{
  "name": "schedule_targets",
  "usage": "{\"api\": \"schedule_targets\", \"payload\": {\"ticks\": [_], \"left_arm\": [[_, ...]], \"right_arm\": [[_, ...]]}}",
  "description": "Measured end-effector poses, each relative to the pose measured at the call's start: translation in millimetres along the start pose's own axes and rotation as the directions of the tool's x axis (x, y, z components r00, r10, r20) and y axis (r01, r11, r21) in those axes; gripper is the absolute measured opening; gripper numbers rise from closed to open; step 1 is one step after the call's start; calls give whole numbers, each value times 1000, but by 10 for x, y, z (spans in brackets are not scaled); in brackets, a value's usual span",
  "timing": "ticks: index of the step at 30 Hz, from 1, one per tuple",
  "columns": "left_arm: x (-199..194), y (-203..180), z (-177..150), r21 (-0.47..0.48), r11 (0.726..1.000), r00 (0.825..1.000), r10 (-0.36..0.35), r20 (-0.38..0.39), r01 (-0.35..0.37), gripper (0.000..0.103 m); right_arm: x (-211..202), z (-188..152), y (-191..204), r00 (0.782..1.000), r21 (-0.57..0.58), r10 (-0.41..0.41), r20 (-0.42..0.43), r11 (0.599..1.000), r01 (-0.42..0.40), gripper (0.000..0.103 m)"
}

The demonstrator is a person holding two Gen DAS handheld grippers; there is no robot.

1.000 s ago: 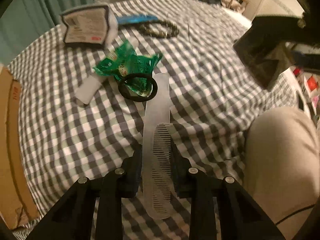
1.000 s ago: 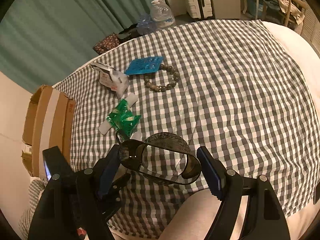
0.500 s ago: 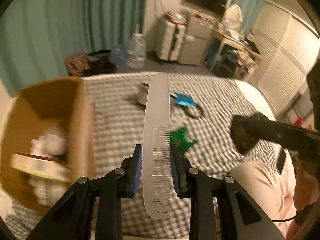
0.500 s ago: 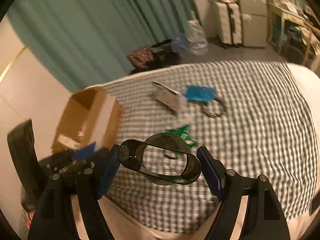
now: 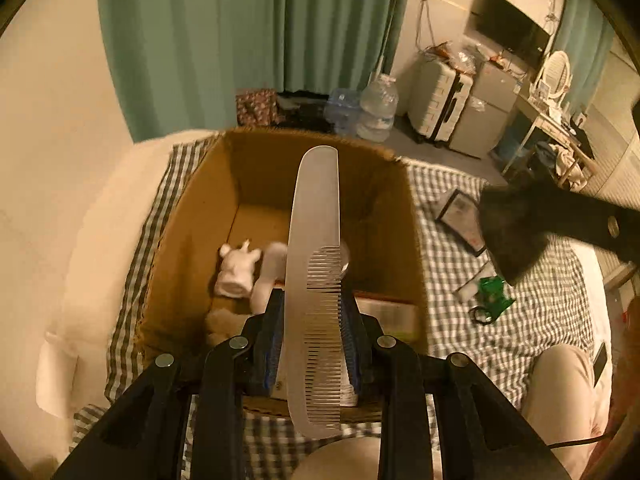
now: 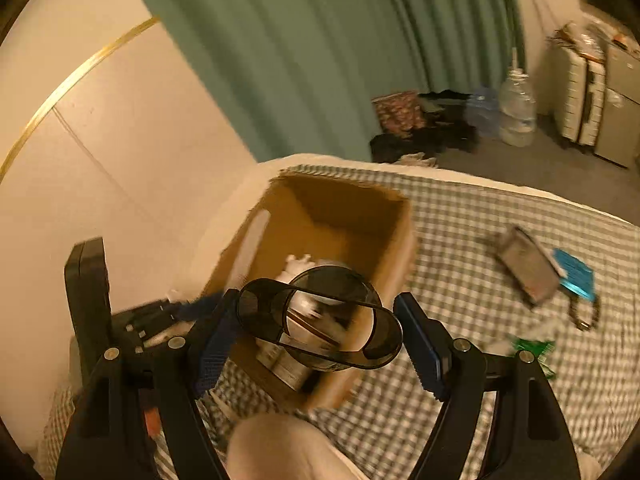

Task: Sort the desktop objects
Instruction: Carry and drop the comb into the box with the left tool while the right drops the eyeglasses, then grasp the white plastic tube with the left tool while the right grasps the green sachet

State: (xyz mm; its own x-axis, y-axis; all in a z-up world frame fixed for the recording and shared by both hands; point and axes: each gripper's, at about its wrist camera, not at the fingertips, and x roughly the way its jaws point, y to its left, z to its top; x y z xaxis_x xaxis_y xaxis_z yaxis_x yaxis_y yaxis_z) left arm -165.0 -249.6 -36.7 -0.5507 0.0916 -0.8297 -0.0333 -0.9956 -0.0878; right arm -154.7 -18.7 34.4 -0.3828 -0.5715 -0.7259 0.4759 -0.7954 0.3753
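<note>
Cardboard fills the middle of both views: an open box (image 5: 400, 216) whose contents are hard to read, only a pale soft toy (image 5: 236, 272) and some blurred white packaging showing past the frosted comb (image 5: 314, 280). That comb stands lengthwise up the centre of the left wrist view, pinched at its toothed end by the left tongs (image 5: 314, 346), which are nearly closed on it. In the right wrist view the right tongs (image 6: 320, 336) stand wide, clamped across a dark translucent oval container (image 6: 320, 320) above the box; motion blur smears this frame. At the right of both views, a small carton (image 6: 528, 268), a blue packet (image 6: 576, 278) and a green wrapper (image 5: 494, 294) lie on the checked bedspread (image 5: 532, 320). A teal curtain (image 5: 248, 40), water jugs and suitcases fill the background.
</note>
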Motion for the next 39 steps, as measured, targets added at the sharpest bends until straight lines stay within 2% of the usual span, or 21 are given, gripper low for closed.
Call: {"api": "schedule_targets", "payload": {"ticks": [3,5,7,8,9,10,12,17,20,24,27,32,37,39], "left_arm": [[183,48,-18,-1,1000,1000,-6,-24,6,27],[256,24,-2,4,1000,1000,-6,11,6,29],[297,-28,65,13,999,999,-44,11,44,46],[325,-46,98,17,998,998,-60,6,60,69],[328,-63,126,14,998,998,-57,4,57,85],[352,-69,154,6,999,999,-43,0,43,89],[422,-47,207,-11,1000,1000,-18,-7,18,91],[429,-2,177,-59,998,999,-24,-25,23,91],[300,-87,139,-50,998,1000,-23,-13,22,91],[228,-251,49,-35,998,998,-57,-10,56,93],[219,-445,-41,-35,998,998,-62,-24,61,93],[59,-847,-86,-12,996,996,-89,7,89,93],[9,-1365,-53,31,991,991,-134,28,133,93],[80,-1594,-67,48,989,990,-142,26,141,93]], "right_arm": [[330,81,73,999,3,6,-40,1000,-6,77],[489,133,92,998,6,15,-57,1000,-14,77],[615,185,94,998,15,12,-54,1000,-11,77],[634,206,89,999,19,10,-51,1000,-9,78],[650,228,83,999,25,12,-44,1000,-10,78],[650,251,70,999,31,13,-33,999,-12,80],[603,282,53,1000,40,5,-13,999,-5,84],[462,292,-30,999,47,-30,13,998,29,84],[374,239,-139,998,60,-60,17,996,59,84],[199,90,-390,996,109,-86,17,991,84,84],[16,-74,-585,995,144,-101,14,985,98,84],[-387,-302,-891,985,166,-168,49,973,158,84],[-721,-558,-1365,962,225,-268,56,942,250,85],[-797,-666,-1557,958,250,-283,54,932,261,85]]}}
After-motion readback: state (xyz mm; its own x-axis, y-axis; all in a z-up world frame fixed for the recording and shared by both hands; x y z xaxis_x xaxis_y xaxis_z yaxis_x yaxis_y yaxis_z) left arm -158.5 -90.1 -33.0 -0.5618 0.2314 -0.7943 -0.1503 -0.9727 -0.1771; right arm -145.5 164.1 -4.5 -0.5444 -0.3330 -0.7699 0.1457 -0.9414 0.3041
